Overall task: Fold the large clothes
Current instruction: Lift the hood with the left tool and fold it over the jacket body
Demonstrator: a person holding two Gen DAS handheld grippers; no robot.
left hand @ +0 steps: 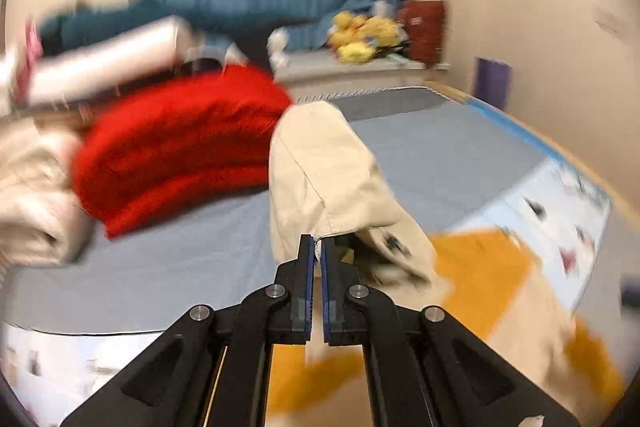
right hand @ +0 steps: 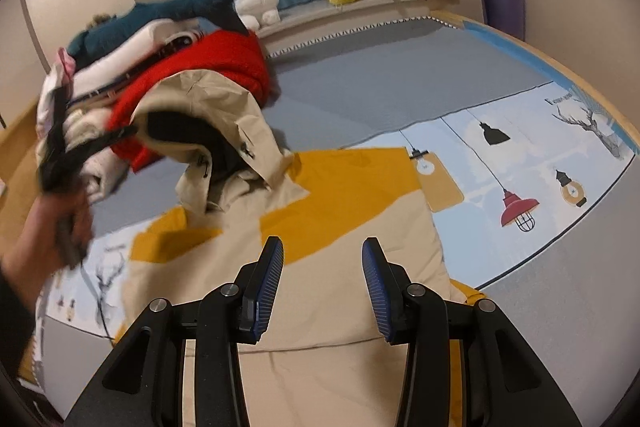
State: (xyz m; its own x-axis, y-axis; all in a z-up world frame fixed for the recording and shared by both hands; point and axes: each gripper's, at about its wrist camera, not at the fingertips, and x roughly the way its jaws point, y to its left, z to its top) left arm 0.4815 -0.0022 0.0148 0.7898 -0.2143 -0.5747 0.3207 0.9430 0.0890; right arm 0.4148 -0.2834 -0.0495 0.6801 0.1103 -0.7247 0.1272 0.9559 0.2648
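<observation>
Left wrist view: left gripper [left hand: 317,247] at lower centre, jaws clenched on a hem of the beige jacket [left hand: 320,171], which rises as a draped fold up the frame's middle. Rest of the jacket, beige w/ mustard panels, trails to lower right over the bed [left hand: 420,163]. Red sweater [left hand: 176,143] sits on a clothes pile at left. To do this well, I'd judge: keep the pinch firm, carry the edge over in one arc, lay it flat, release only once cloth rests on cloth. Heavy blur here; pile at left and jacket at lower right are smeared, and how deep the hem sits between the pads is hard to tell.

Right wrist view: right gripper [right hand: 322,267] at lower centre, jaws released, nothing between them, hovering over the jacket body spread below. Probably best used to pin the body while the fold comes over. At left, a hand [right hand: 52,223] and the other tongs show blurred; the lifted hood area at centre-left hides part of the pile behind. Jacket's near edge is cut off by the gripper body.
</observation>
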